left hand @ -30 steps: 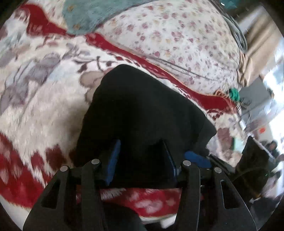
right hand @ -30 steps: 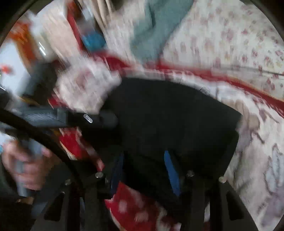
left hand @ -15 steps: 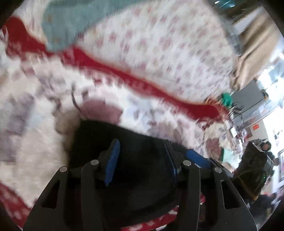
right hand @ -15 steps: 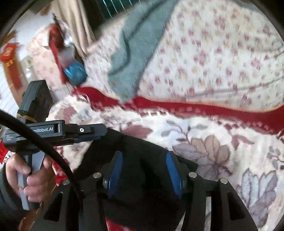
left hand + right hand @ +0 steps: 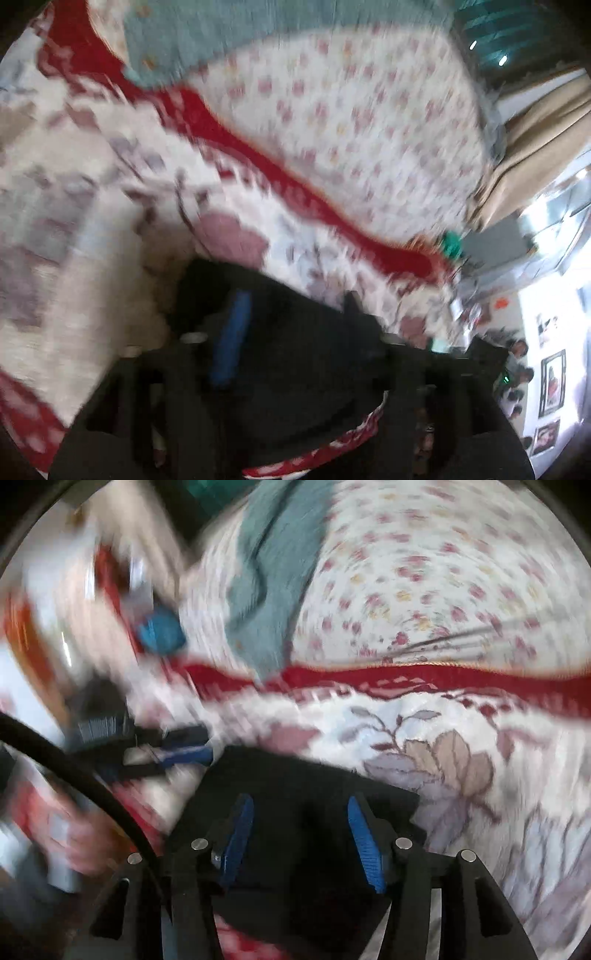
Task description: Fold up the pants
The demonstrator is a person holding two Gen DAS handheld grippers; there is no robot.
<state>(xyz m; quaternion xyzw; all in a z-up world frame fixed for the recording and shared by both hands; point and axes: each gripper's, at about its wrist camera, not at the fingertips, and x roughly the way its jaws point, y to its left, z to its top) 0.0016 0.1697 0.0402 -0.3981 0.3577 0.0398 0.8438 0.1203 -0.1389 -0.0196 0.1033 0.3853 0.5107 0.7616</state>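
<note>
Pants (image 5: 295, 794), black and bunched into a thick fold, lie between the blue pads of the right gripper (image 5: 301, 830), whose fingers stand apart with the dark cloth filling the gap and spreading under them. In the left wrist view the same black cloth (image 5: 295, 354) lies between the fingers of the left gripper (image 5: 291, 332); that picture is blurred, one blue pad (image 5: 231, 339) shows, and I cannot tell whether those fingers grip the cloth. The pants rest on a plush floral blanket (image 5: 443, 746) near its lower edge. A red band (image 5: 424, 677) crosses the blanket beyond them, then a small-flowered sheet (image 5: 424, 572) with a teal towel (image 5: 269, 583) lying on it.
</note>
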